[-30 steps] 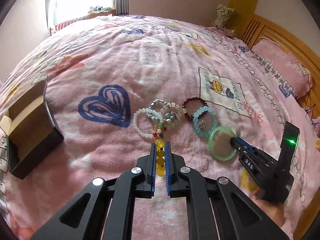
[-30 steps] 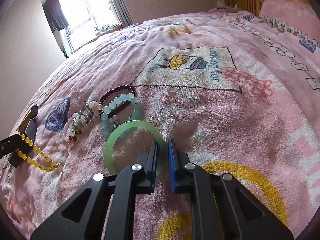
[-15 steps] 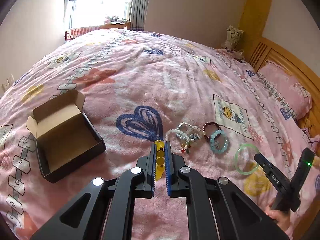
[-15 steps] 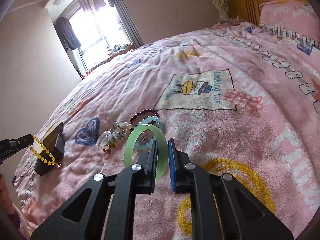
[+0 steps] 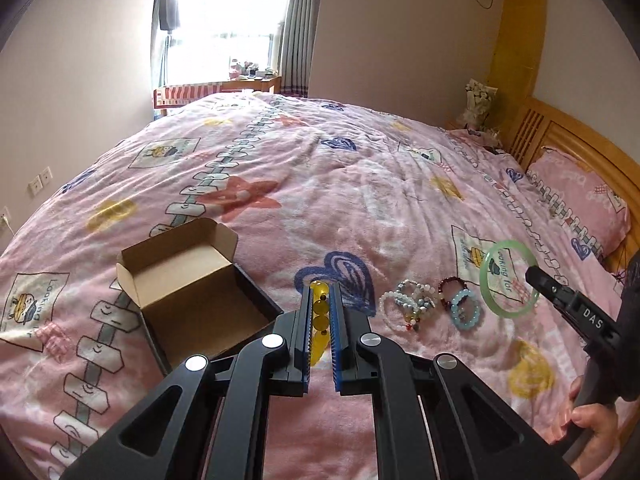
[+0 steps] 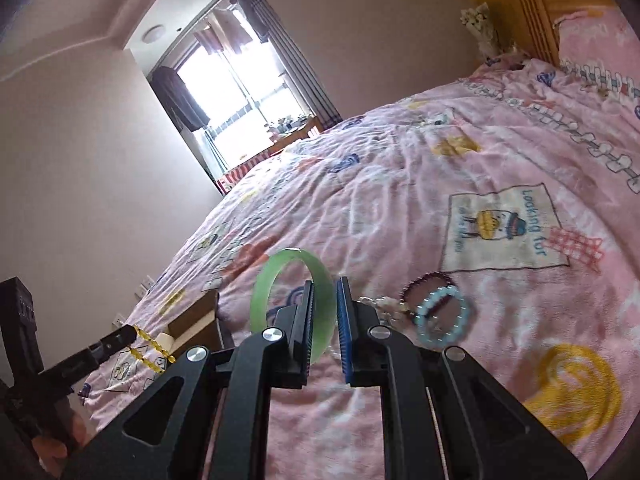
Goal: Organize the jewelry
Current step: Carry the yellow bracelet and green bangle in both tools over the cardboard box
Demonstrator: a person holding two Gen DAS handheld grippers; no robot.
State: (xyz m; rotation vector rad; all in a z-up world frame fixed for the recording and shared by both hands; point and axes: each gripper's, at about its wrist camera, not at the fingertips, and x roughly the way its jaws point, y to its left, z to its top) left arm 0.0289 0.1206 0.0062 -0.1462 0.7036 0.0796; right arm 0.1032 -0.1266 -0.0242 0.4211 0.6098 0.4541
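- Your left gripper (image 5: 321, 300) is clamped on the yellow bead bracelet (image 5: 320, 312), up off the bed, beside the open cardboard box (image 5: 192, 292).
- Your right gripper (image 6: 325, 312) pinches the green bangle (image 6: 294, 304), lifted clear.
- Remaining bracelets (image 5: 430, 306) lie clustered on the pink blanket (image 5: 320, 184).

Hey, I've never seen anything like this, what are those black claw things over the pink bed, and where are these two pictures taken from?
No robot here: a person holds a hand-held pincer in each hand, each carrying a wide-angle camera that looks along its fingers. One picture comes from the left gripper, shut on a yellow bead bracelet. The other comes from the right gripper, shut on a green bangle. Each gripper shows at the edge of the other's picture. On the pink blanket lie an open cardboard box and the remaining bracelets: a whitish tangle, a dark red one and a light blue one.
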